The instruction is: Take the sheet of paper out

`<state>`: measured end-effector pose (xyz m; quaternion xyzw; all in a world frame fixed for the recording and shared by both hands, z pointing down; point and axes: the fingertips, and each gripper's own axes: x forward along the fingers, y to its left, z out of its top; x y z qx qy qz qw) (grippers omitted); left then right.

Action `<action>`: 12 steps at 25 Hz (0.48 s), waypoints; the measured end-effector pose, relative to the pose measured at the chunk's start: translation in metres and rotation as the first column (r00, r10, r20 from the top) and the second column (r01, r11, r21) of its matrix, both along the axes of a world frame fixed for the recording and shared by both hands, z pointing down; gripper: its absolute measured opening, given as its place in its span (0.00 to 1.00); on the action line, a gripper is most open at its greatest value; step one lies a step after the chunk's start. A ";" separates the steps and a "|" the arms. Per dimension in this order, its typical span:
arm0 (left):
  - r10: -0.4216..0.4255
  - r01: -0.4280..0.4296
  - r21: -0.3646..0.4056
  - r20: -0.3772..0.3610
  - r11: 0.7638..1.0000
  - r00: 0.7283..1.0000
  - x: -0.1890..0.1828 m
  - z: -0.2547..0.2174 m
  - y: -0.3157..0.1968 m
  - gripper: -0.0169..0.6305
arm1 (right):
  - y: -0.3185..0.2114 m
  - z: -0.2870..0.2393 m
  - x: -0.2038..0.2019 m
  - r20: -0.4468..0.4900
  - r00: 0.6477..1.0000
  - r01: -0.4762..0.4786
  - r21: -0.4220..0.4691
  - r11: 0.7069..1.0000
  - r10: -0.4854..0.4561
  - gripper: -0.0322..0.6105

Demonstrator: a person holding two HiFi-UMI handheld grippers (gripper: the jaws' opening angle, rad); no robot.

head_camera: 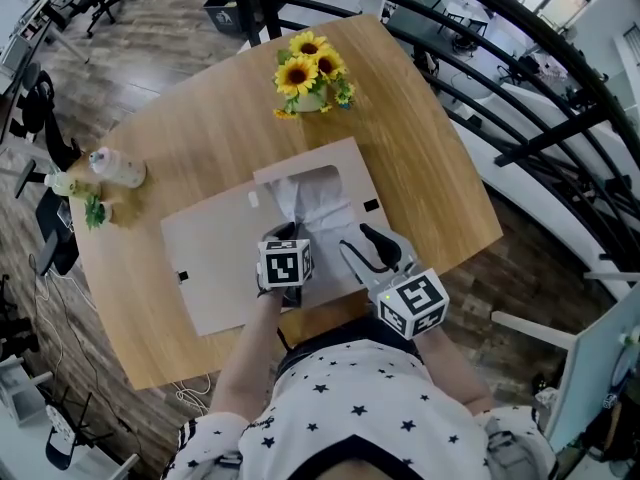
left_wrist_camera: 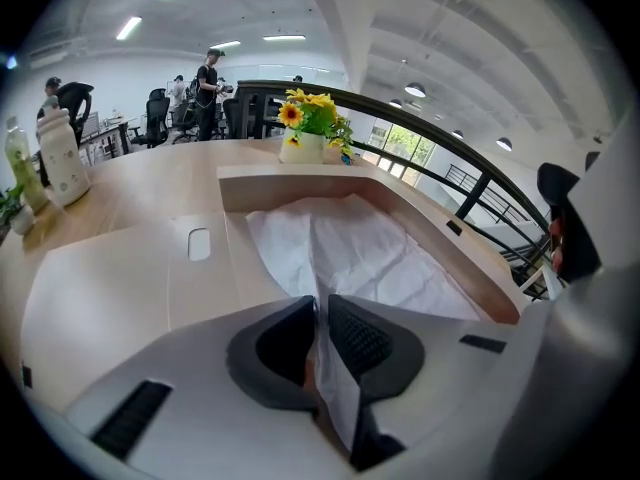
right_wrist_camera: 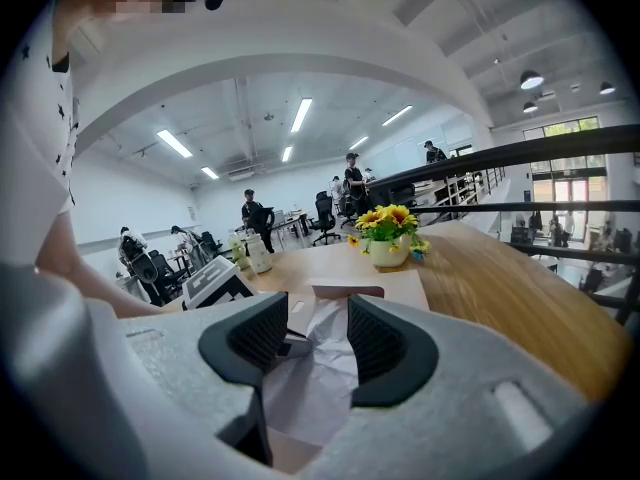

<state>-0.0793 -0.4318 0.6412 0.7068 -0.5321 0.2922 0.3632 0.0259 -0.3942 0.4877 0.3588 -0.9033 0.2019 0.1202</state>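
Observation:
A sheet of crumpled white paper (head_camera: 312,200) lies in the open recess of a flat cardboard box (head_camera: 215,258) on the wooden table. My left gripper (head_camera: 287,234) sits at the paper's near edge. In the left gripper view its jaws (left_wrist_camera: 322,320) are shut on a raised fold of the paper (left_wrist_camera: 350,253). Just to the right, above the box's near right corner, is my right gripper (head_camera: 362,250). In the right gripper view it (right_wrist_camera: 318,333) stands open with nothing gripped, and the paper (right_wrist_camera: 322,373) lies below and beyond it.
A pot of sunflowers (head_camera: 312,73) stands at the far side of the table. A white bottle (head_camera: 120,170) and a small green plant (head_camera: 95,211) are at the left. The table's edge and a black railing (head_camera: 520,98) run along the right.

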 end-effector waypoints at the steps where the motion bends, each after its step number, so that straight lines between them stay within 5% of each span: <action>1: -0.001 0.001 0.002 0.004 1.000 1.000 -0.001 0.000 0.000 0.09 | 0.001 0.000 -0.001 0.001 1.000 0.000 0.000 1.000 0.000 0.32; 12: 0.008 -0.009 0.030 0.017 1.000 1.000 -0.007 -0.001 -0.001 0.04 | 0.020 0.000 -0.001 0.006 1.000 -0.014 0.008 1.000 0.014 0.32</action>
